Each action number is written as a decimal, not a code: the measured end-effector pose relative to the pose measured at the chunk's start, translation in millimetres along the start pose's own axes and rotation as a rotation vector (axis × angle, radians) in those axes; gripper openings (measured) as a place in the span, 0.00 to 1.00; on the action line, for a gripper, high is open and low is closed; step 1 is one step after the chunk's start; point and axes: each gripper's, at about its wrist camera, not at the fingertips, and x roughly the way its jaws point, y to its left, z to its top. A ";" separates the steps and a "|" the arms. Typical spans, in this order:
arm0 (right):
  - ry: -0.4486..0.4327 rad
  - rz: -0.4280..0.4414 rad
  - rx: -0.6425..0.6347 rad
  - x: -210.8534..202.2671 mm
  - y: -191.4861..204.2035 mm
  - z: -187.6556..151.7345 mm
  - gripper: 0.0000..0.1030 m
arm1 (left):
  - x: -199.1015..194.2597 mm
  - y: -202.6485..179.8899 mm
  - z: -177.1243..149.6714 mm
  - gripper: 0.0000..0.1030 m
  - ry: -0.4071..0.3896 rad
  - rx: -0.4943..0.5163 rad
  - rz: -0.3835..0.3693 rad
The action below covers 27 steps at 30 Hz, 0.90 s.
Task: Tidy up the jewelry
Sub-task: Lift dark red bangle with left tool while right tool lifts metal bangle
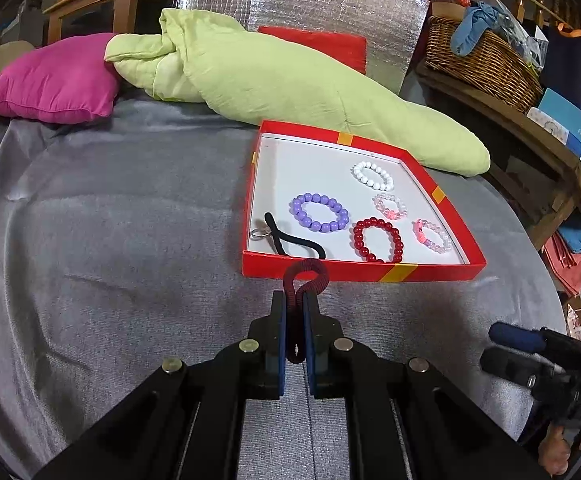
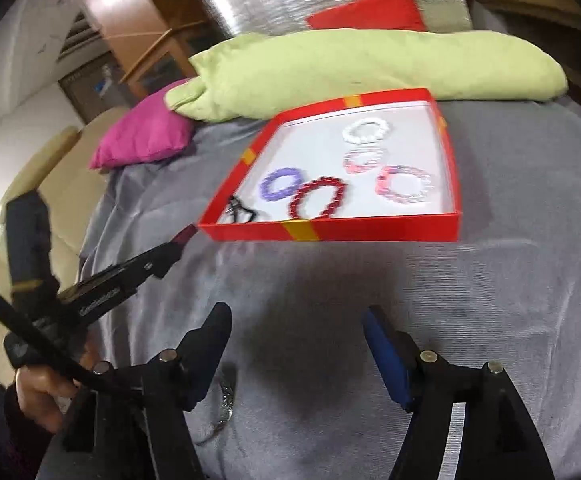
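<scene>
A red box (image 1: pixel 362 272) with a white floor lies on the grey cloth. In it are a white bracelet (image 1: pixel 372 175), a purple one (image 1: pixel 319 212), a dark red one (image 1: pixel 377 239), two pink ones, a black hair tie (image 1: pixel 290 240) and a small ring. My left gripper (image 1: pixel 295 300) is shut on a dark red hair tie (image 1: pixel 305 276), just before the box's near wall. It shows at the left of the right wrist view (image 2: pixel 178 240). My right gripper (image 2: pixel 296 320) is open and empty above the cloth, near the box (image 2: pixel 330 230). A silvery bracelet (image 2: pixel 226 400) lies under its left finger.
A green quilt (image 1: pixel 290 76) and a pink pillow (image 1: pixel 50 80) lie behind the box. A wooden shelf with a wicker basket (image 1: pixel 478 60) and boxes stands at the right. Grey cloth (image 1: pixel 110 220) spreads to the left of the box.
</scene>
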 end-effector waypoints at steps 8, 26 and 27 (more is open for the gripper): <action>0.079 -0.136 -0.258 32.8 35.3 -25.8 0.60 | 0.4 0.8 0.0 0.08 0.003 -0.018 -0.001; 0.229 -0.062 -0.352 0.7 42.8 -66.3 0.54 | 0.7 -1.9 0.4 0.08 0.010 -0.015 -0.022; 0.253 -0.092 -0.380 4.0 44.7 -78.7 0.54 | 0.4 -2.7 0.2 0.08 0.009 -0.012 -0.022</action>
